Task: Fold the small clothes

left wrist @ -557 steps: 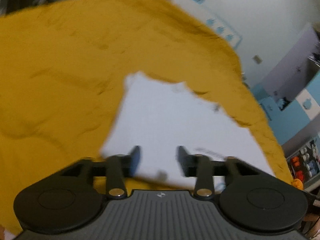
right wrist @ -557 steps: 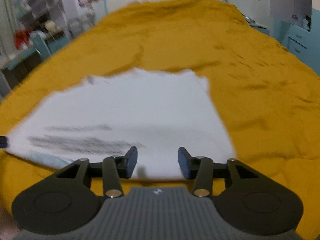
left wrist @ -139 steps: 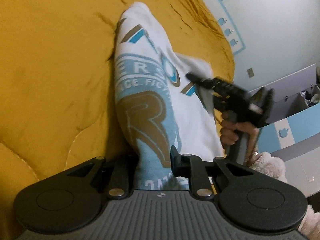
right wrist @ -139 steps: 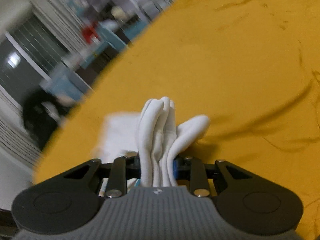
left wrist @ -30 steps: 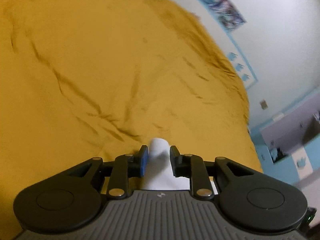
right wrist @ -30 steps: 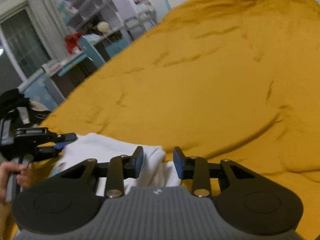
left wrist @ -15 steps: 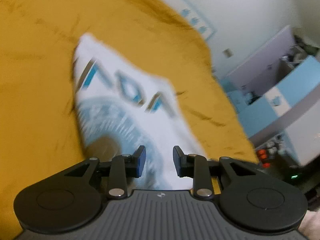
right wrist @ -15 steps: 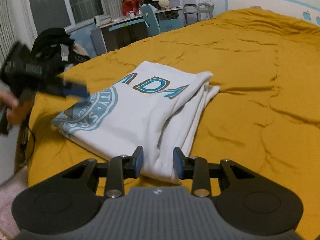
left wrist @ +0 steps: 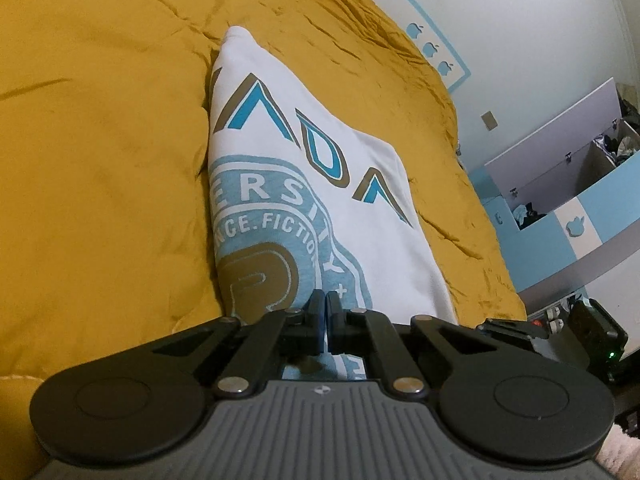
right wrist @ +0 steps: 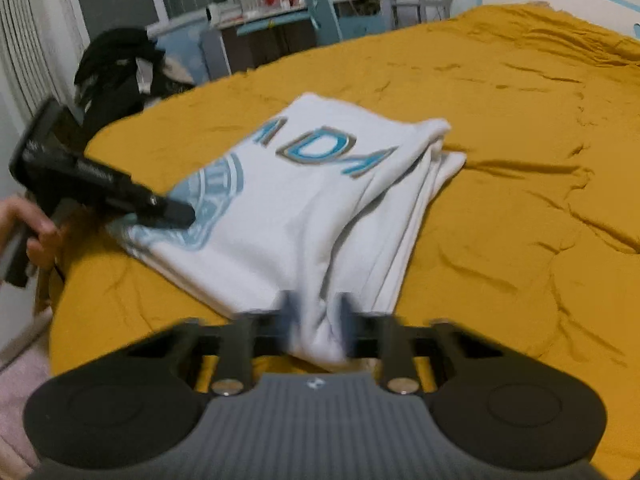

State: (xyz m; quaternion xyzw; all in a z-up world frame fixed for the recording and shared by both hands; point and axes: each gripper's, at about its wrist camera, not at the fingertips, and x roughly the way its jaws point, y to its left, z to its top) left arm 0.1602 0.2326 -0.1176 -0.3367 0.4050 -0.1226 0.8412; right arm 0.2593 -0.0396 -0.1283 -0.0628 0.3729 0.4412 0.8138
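Observation:
A folded white T-shirt [left wrist: 320,152] with blue and tan print lies flat on the yellow bedspread [left wrist: 100,140]. My left gripper [left wrist: 324,308] hovers over the shirt's near printed end. Its jaws are closing and now stand together with nothing between them. In the right wrist view the shirt [right wrist: 304,200] lies with its layered edge toward me. There the left gripper [right wrist: 180,213], held by a hand [right wrist: 36,224], reaches over the round print. My right gripper [right wrist: 316,320] is blurred. Its jaws are closing, still apart, with the shirt's near corner between them.
The bedspread [right wrist: 520,160] stretches wide to the right and far side. A desk, chair and dark clothes pile [right wrist: 120,68] stand beyond the bed's left edge. White and blue cabinets [left wrist: 568,184] line the wall past the bed.
The left jaws have come together over the printed end. The right jaws have narrowed over the shirt's corner. Both grippers have let the folded shirt go and pulled back from it.

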